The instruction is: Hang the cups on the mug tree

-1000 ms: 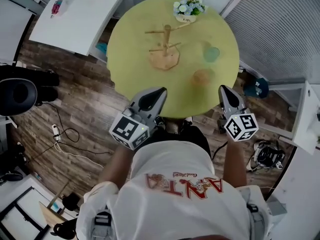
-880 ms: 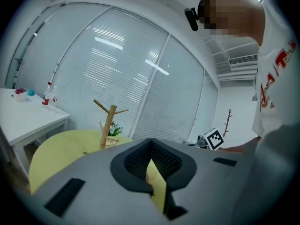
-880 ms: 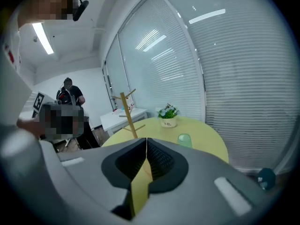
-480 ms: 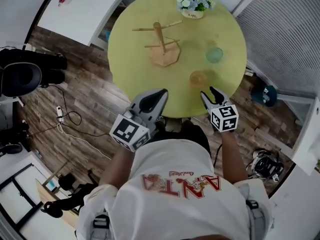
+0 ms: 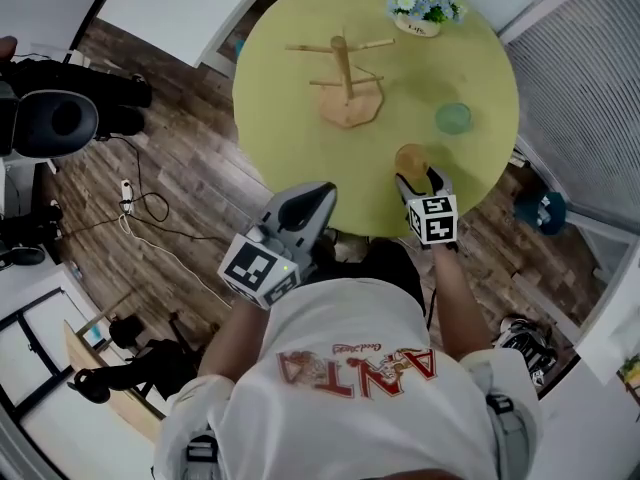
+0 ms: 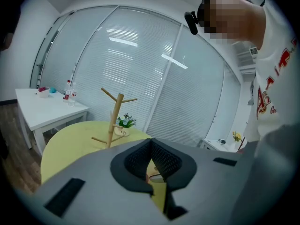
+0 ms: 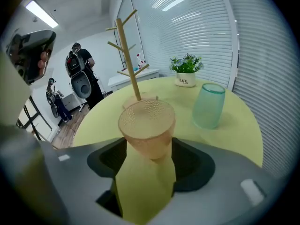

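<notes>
Two cups stand on the yellow desk (image 5: 290,68) near the mug tree (image 5: 345,73). The amber cup (image 7: 146,123) sits ungripped between the right claw's (image 5: 418,177) jaws, which have just been opening. The green cup (image 7: 208,105) stands beyond. The left claw (image 6: 151,143) is apparently clenched.

Potted flowers (image 5: 426,6) on yellow table (image 5: 290,98); white desk (image 5: 190,8), black chair (image 5: 60,118) nearby.

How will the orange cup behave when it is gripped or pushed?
The orange cup narrows toward its base, so a push near the rim would probably tip it. Its see-through wall looks light, perhaps plastic. The dimpled surface may resist slipping.
</notes>
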`<state>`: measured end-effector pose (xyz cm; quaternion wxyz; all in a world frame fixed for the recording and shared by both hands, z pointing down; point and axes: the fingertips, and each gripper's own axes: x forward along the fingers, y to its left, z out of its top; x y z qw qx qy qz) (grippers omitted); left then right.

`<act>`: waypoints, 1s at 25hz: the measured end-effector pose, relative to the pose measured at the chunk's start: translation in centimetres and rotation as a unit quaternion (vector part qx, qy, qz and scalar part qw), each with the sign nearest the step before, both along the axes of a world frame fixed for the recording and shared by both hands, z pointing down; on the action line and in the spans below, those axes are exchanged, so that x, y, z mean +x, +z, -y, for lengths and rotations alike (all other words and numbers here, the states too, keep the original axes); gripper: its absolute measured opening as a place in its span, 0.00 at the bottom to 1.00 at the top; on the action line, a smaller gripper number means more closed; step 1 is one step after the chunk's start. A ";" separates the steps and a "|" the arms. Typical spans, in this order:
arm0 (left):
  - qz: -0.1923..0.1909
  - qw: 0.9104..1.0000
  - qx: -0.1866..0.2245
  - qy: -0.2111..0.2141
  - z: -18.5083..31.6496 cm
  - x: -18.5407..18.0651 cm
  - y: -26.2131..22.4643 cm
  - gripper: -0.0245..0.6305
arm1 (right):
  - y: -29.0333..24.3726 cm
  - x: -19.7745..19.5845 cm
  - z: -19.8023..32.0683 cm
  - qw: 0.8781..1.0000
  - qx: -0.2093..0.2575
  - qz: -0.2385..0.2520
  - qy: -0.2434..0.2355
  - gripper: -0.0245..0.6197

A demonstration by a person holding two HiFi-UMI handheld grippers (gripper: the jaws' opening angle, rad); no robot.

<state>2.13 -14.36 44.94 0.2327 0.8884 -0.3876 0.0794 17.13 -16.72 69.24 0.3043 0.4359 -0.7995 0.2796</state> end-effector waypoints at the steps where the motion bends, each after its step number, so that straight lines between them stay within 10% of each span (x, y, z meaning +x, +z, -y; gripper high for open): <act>1: 0.000 1.000 -0.003 -0.004 0.0 -0.3 0.1 0.05 | 0.1 -0.1 0.3 1.000 0.003 0.000 0.000 0.46; 25: 0.005 0.999 -0.029 -0.022 0.6 -3.2 2.1 0.05 | 3.1 -2.9 6.3 0.998 0.047 -0.038 -0.033 0.58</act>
